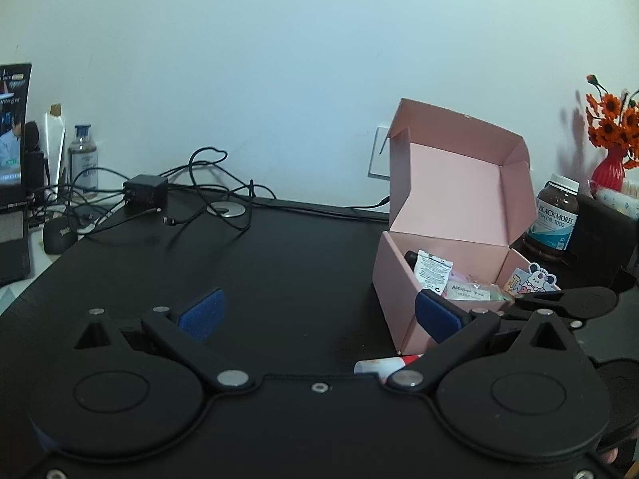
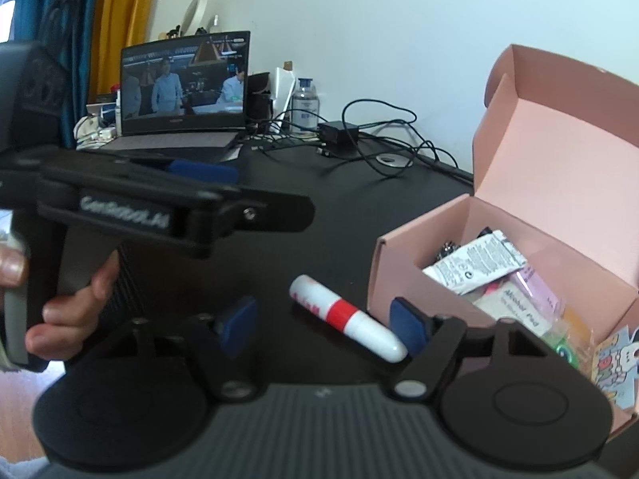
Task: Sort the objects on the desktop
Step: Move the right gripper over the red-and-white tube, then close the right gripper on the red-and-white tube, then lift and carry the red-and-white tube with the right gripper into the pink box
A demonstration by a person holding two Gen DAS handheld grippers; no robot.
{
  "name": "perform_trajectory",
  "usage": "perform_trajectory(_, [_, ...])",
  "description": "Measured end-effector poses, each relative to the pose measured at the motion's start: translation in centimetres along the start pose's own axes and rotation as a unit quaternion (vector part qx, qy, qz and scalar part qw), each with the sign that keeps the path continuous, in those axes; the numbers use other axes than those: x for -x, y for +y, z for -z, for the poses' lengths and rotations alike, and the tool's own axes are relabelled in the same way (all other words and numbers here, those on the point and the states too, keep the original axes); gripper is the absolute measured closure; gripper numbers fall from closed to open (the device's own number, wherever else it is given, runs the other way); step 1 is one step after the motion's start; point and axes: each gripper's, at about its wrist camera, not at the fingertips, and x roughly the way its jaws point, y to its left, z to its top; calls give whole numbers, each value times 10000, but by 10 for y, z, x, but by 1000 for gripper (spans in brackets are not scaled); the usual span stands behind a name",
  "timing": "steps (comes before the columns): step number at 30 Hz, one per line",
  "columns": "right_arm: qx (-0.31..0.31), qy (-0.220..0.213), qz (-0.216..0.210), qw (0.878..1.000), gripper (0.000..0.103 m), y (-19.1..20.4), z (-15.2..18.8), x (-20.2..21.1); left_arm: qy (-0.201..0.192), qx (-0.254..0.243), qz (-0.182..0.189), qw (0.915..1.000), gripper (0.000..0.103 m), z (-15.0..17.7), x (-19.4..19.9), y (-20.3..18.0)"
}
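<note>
A white tube with a red band (image 2: pixel 346 318) lies slanted on the black desk between the blue pads of my right gripper (image 2: pixel 321 323). Its rounded end rests close to the right pad (image 2: pixel 405 327); the left pad stands apart from it. The gripper is open. Just right of it stands an open pink box (image 2: pixel 399 267) holding sachets, an alcohol pad and stickers. My left gripper (image 1: pixel 319 315) is open over bare desk, with the pink box (image 1: pixel 393 299) at its right finger and the tube (image 1: pixel 379 365) showing just under its body. A hand holds the left gripper (image 2: pixel 120 207) at the left.
A laptop (image 2: pixel 183 80), a water bottle (image 2: pixel 305 99), a power adapter (image 2: pixel 339 131) with tangled cables and a mouse (image 1: pixel 60 235) crowd the desk's far left. A supplement jar (image 1: pixel 553 215), a black box (image 1: pixel 603 231) and a red vase with orange flowers (image 1: pixel 609 167) stand behind the pink box.
</note>
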Motion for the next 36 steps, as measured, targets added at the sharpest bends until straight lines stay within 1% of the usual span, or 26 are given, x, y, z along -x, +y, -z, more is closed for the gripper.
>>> perform_trajectory(4, [131, 279, 53, 9995, 31, 3, 1, -9, -35, -61, -25, 10000, 0, 0, 1, -2])
perform_trajectory(6, [-9, 255, 119, 9996, 41, 1, 2, -9, -14, -48, -18, 10000, 0, 0, 1, -2])
perform_trajectory(8, [-193, 223, 187, 9994, 56, -4, 4, -6, 21, -17, 16, 10000, 0, 0, 0, 0])
perform_trajectory(9, [-281, 215, 192, 9992, 60, -7, 6, -4, 46, 0, 19, 10000, 0, 0, -1, 0])
perform_trajectory(11, [-379, 224, 255, 9987, 75, -11, 9, 2, 68, 33, 22, 10000, 0, -1, -1, 1])
perform_trajectory(12, [-388, 240, 301, 9985, 78, -13, 10, 4, 59, 46, 23, 10000, 0, -1, -1, 2])
perform_trajectory(13, [-393, 254, 329, 9984, 84, -14, 12, 7, 51, 56, 26, 10000, 0, -1, -1, 2])
perform_trajectory(19, [-449, 236, 457, 9977, 85, -25, 33, 36, -14, -10, 40, 10000, 0, 0, 2, 0])
perform_trajectory(25, [-619, 316, 663, 9954, 85, -37, 49, 61, 16, 1, 37, 10000, 0, -1, 0, 0])
perform_trajectory(27, [-594, 347, 723, 9950, 85, -38, 50, 64, 21, -3, 40, 10000, 0, -1, 0, -1])
perform_trajectory(29, [-519, 352, 756, 9952, 79, -37, 48, 64, 19, -17, 34, 10000, 0, -1, 0, -1])
perform_trajectory(31, [-412, 348, 763, 9956, 77, -35, 45, 60, 3, -35, 11, 10000, 0, -1, 1, -2])
perform_trajectory(32, [-368, 352, 750, 9959, 73, -34, 43, 57, -6, -50, -1, 10000, 0, -1, 1, -3])
perform_trajectory(36, [-200, 380, 725, 9964, 72, -29, 34, 42, 12, -144, -8, 9999, 0, 0, 1, -6])
